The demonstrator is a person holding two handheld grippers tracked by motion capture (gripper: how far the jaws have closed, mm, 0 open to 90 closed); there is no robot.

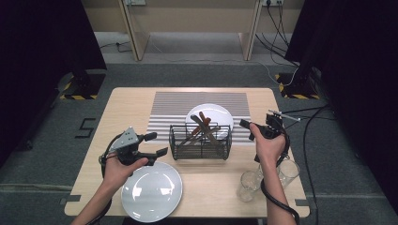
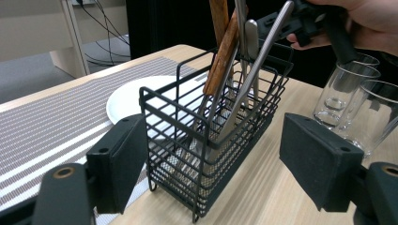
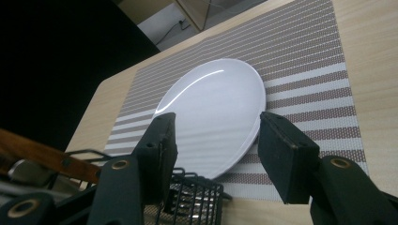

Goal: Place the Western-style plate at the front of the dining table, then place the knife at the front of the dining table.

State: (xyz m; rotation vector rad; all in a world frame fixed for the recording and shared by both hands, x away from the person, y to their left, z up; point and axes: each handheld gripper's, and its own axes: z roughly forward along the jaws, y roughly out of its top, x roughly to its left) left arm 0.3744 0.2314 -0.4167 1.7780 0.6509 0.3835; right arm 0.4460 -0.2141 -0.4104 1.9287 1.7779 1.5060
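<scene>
As cutlery leans inside, black wire basket (image 1: 201, 141), upright; open-topped

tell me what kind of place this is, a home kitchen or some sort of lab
Most likely a lab or recording room, not a kitchen: a lone wooden table laid with a placemat, black curtains at both sides, stand feet with hazard tape and loose cables on grey carpet.
</scene>
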